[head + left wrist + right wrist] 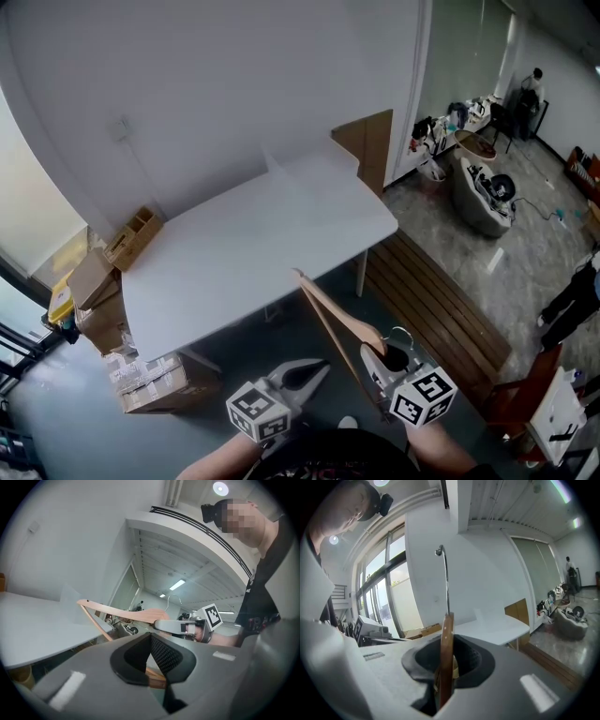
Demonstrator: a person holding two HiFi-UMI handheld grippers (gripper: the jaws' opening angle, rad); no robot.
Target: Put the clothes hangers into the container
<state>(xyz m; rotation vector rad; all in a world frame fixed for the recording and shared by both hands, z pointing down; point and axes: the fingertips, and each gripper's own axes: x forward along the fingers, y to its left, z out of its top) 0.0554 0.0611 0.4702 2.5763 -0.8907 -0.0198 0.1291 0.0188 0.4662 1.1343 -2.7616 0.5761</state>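
- The 2 grippers sit closest, low in the head view, and both are off the worktop's near edge, over the floor.
- The right gripper [382, 358] is clenched on the wooden hanger [337, 314] at its neck. In the right gripper view the wood stands edge-on between the pads, and the metal hook [445, 573] rises straight above them. Gripping at the neck probably keeps the hanger balanced and the hook clear.
- The left gripper [314, 373] reaches in from the side. In its own view a short piece of the hanger's lower bar lies between the pads, so it appears to be grasping that bar. I judge this second hold is there to stop the frame swinging.
- The hanger is therefore carried in the air by 2 points. Its far tip points at the near edge of the white worktop [234, 262] and touches nothing.
- At the worktop's far right corner stands a pale translucent shape [309, 169]. It may be the container, but I cannot tell.
- The rest of the worktop surface shows no other hangers.
- Cardboard boxes [94, 291] are stacked on the floor off the left edge, well apart from the work.
- The hanger is not yet in any container, so the carry across the worktop is still to do.
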